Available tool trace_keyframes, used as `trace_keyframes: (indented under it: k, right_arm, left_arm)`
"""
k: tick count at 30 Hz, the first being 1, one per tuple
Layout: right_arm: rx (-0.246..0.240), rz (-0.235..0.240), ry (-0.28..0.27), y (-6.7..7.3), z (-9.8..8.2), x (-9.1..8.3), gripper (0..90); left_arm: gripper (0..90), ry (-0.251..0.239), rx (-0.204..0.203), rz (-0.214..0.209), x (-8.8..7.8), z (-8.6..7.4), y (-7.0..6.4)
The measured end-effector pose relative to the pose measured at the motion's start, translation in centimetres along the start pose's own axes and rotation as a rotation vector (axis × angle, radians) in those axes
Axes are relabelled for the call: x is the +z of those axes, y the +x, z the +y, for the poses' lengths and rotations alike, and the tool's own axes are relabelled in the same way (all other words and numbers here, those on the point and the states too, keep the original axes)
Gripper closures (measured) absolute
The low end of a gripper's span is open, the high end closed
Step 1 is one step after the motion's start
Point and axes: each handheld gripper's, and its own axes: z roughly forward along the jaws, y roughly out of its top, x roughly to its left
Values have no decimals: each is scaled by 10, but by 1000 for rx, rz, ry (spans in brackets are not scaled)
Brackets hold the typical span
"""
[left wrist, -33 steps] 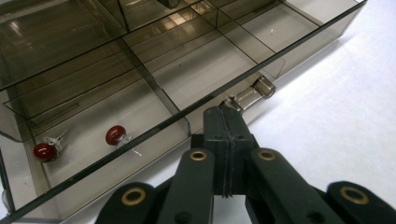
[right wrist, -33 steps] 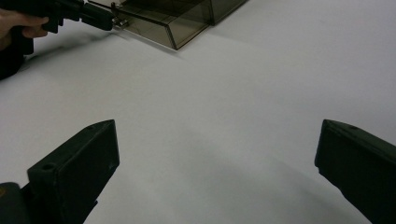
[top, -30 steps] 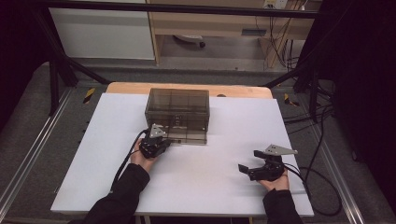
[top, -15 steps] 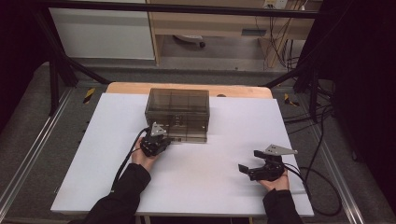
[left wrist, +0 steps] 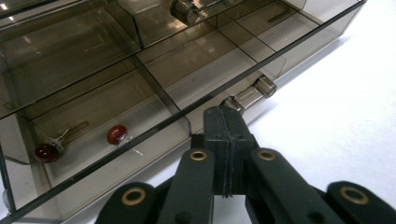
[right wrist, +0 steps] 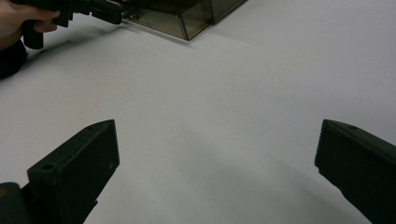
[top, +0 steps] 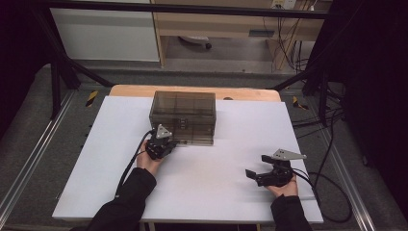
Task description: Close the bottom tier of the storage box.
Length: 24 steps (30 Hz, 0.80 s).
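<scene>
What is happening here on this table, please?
A person works at a white table with a gripper in each hand. The left gripper is at the front of a smoky clear drawer box, its jaws closed at a small metal knob on the bottom drawer. Two red beads lie inside that drawer. The right gripper rests open on the table, apart from the box.

Your work surface is a white table [top: 202, 192] with a strip of bare wood [top: 139, 90] exposed along its far edge. One item stands directly on it: a smoked, see-through drawer cabinet [top: 183, 111], placed toward the far side and slightly left of centre, its front facing you. In the left gripper view its bottom drawer [left wrist: 116, 107] is divided into compartments. You have black cables [top: 332, 192] trailing over the right edge.
</scene>
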Motion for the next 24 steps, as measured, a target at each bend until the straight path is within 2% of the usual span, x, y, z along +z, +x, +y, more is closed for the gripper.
trace_keyframes:
  k: [24]
  right_arm:
    - [2, -1, 3, 0, 0, 0, 5]
  left_arm:
    - [897, -2, -18, 30, 8, 1, 10]
